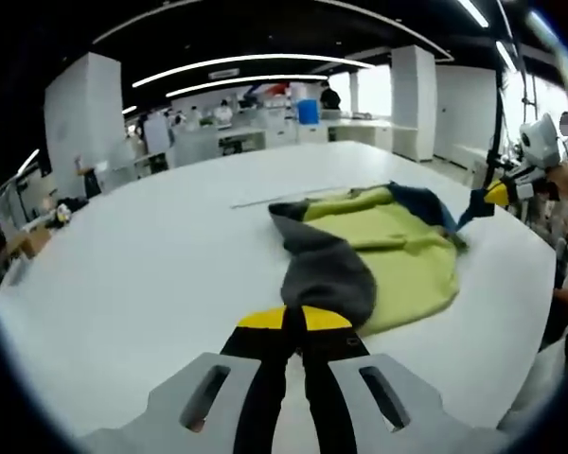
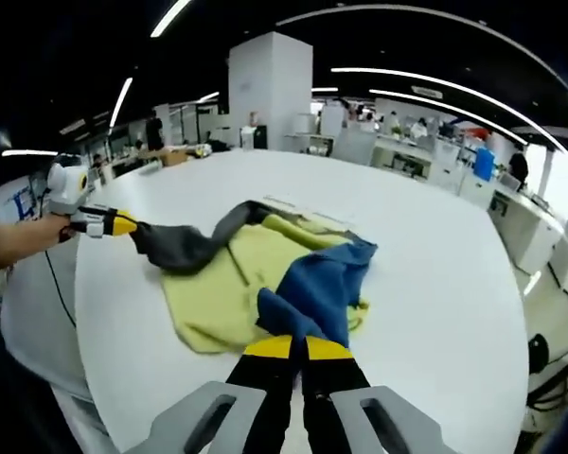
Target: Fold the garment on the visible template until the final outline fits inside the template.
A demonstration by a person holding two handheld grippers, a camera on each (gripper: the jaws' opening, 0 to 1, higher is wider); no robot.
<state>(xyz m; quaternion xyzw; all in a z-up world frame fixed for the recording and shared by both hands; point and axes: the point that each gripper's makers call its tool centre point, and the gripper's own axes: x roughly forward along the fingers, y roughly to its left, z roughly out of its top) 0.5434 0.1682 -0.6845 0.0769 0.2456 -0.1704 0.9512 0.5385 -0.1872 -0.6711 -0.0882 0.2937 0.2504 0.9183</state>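
A yellow-green garment [image 1: 398,251] [image 2: 222,288] lies rumpled on the white table [image 1: 170,255] [image 2: 435,255]. It has a grey sleeve [image 1: 327,270] [image 2: 185,248] and a blue sleeve [image 1: 426,203] [image 2: 317,284]. My left gripper [image 1: 296,319] [image 2: 123,224] is shut on the end of the grey sleeve, stretching it away from the body. My right gripper [image 2: 298,347] [image 1: 497,194] is shut on the blue sleeve's end on the opposite side. A thin template line [image 1: 293,197] [image 2: 308,215] shows on the table just beyond the garment; the garment hides the rest of it.
The table's rounded edge [image 2: 114,378] runs close to both grippers. A person's hand [image 2: 19,236] holds the left tool. Desks, white pillars [image 2: 270,90] and a blue bin [image 1: 308,111] stand far behind the table.
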